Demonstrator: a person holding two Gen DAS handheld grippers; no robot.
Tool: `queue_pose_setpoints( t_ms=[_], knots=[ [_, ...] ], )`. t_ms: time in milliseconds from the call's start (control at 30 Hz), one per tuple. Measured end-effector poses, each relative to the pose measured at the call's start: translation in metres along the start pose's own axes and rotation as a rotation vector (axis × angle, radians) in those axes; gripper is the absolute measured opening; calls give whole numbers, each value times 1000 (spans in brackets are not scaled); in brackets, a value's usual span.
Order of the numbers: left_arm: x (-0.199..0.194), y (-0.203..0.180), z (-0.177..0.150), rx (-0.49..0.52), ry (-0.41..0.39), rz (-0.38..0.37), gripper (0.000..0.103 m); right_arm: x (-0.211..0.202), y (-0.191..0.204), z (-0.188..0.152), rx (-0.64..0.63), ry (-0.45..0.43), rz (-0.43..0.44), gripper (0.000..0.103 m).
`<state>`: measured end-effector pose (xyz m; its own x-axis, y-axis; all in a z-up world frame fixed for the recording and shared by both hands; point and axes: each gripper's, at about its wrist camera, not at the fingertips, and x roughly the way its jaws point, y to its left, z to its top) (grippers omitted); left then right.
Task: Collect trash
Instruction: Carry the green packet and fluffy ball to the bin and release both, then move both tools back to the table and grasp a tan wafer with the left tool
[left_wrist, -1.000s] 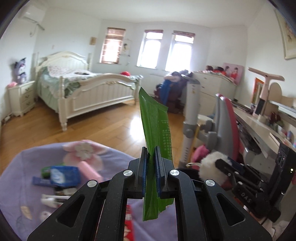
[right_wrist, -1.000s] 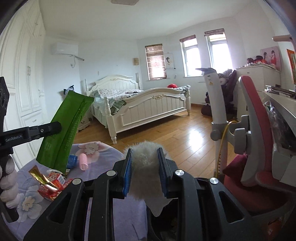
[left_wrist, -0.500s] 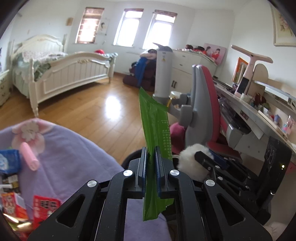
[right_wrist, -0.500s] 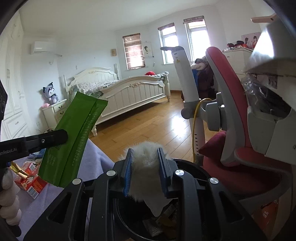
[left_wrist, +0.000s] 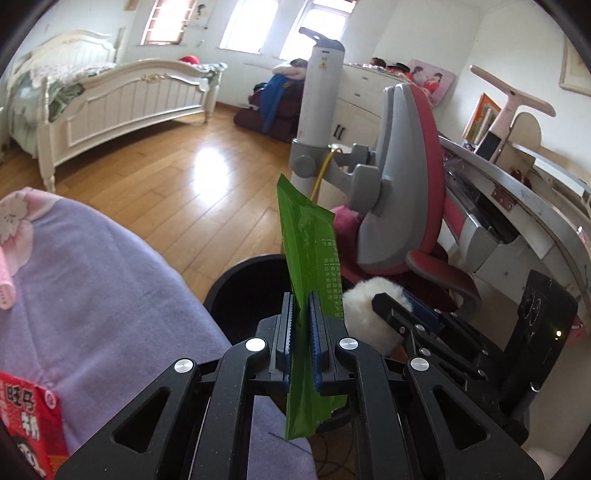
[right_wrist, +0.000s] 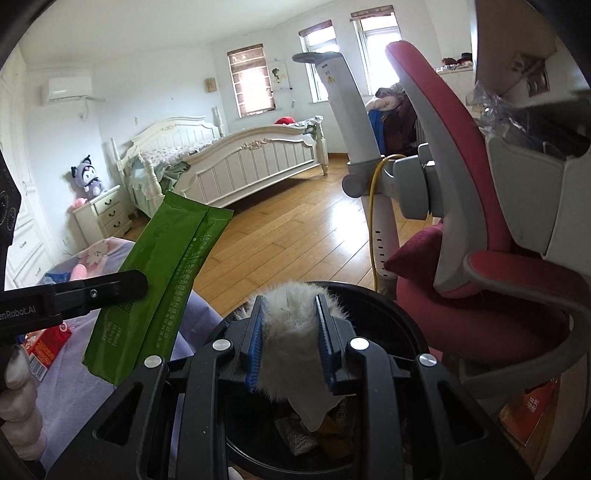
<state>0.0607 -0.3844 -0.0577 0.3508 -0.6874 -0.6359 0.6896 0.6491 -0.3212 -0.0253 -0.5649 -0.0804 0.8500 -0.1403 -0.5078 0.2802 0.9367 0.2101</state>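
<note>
1. Two pieces of trash are held beside a worktop (left_wrist: 110, 295) draped in a purple cloth, with a red snack packet (left_wrist: 29, 424) at its near edge.
2. Beside the worktop stands a black bin (right_wrist: 399, 314), litter showing at its bottom.
3. A pink and grey chair (left_wrist: 402, 177) stands just behind the bin.
4. Left hand-held gripper (left_wrist: 302, 325) is clamped on a green wrapper (left_wrist: 310, 251), which stands upright over the bin's near rim.
5. Right hand-held gripper (right_wrist: 290, 339) is closed around a white fluffy ball (right_wrist: 290, 325), directly above the bin's opening.
</note>
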Motion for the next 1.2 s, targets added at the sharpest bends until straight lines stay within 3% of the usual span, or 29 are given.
queue_pose_setpoints(
  t_ms=[67,100,133,167,200,233,267,300,633,700,733,833,1067,1200],
  knots=[
    [6,-2,0,7,16,-23,9,0,-2,-1,6,8,-7,30],
    [8,-5,1,11,20,-26,9,1,-5,-2,17,13,-8,36],
    [10,-6,1,17,27,-32,9,0,-7,-3,29,17,-6,49],
    [10,-6,1,19,32,-40,15,0,-11,-3,49,19,-6,58],
    [10,-7,0,16,33,-44,26,-2,-14,-4,67,15,-7,72],
    [9,-7,0,9,30,-50,34,-4,-17,-4,78,9,-2,74],
    [6,-7,-1,4,23,-51,50,-5,-18,-5,81,8,4,74],
    [3,-7,-2,4,15,-49,58,-6,-18,-5,75,12,7,74],
    [-72,-4,-7,34,-111,14,60,-20,13,-4,34,26,80,75],
    [-95,0,-11,44,-143,31,75,-23,23,-1,21,23,112,82],
    [-105,3,-13,53,-155,44,76,-24,30,0,15,22,135,84],
    [-143,16,-24,65,-204,104,76,-26,52,3,-10,30,197,84],
    [-231,72,-53,-31,-335,256,76,-23,117,10,-99,106,352,84],
    [-244,110,-66,-90,-306,360,76,-16,161,11,-146,193,408,84]
  ],
)
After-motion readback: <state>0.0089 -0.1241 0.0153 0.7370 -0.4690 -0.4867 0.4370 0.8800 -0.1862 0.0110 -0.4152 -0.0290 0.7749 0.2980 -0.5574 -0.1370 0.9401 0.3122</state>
